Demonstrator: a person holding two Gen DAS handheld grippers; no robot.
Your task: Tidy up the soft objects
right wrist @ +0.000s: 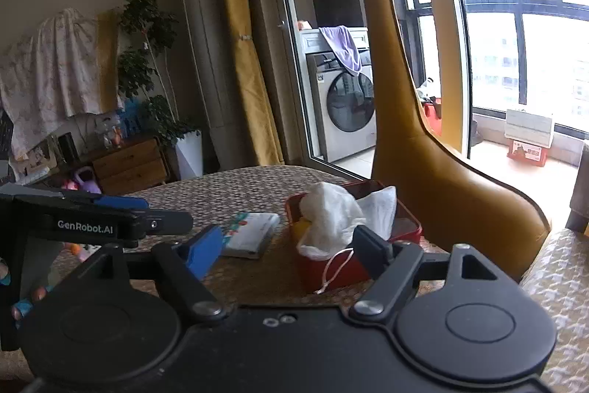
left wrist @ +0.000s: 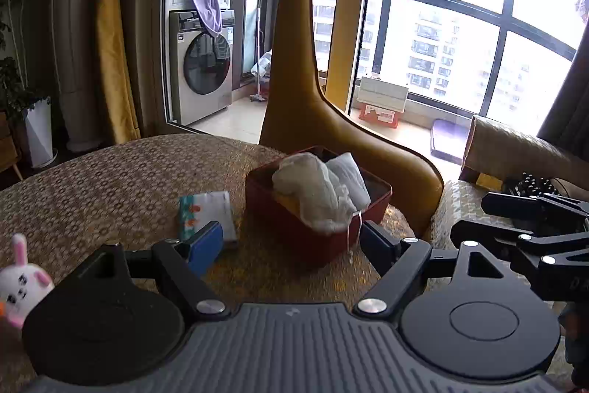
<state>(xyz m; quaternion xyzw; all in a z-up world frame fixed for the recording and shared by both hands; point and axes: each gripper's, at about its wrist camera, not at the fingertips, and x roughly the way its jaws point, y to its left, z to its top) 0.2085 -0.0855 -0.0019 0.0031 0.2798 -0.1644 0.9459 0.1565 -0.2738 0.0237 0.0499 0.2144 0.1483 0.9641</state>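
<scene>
A red box [left wrist: 294,227] [right wrist: 333,267] sits on the patterned table and holds crumpled white cloths [left wrist: 316,186] [right wrist: 331,212], with a cord hanging over its front. A flat white packet with a teal edge [left wrist: 208,212] [right wrist: 252,232] lies left of the box. A white and pink plush bunny [left wrist: 20,282] lies at the table's left edge. My left gripper [left wrist: 291,245] is open and empty, just in front of the box. My right gripper [right wrist: 291,247] is open and empty, also just short of the box. The left gripper's side shows in the right wrist view [right wrist: 110,220].
A tall yellow giraffe figure [left wrist: 294,61] [right wrist: 405,135] stands behind the table. A washing machine [left wrist: 202,61] stands past a glass door. A cushioned seat [left wrist: 515,150] is at the right. The table [left wrist: 110,179] has patterned cloth around the box.
</scene>
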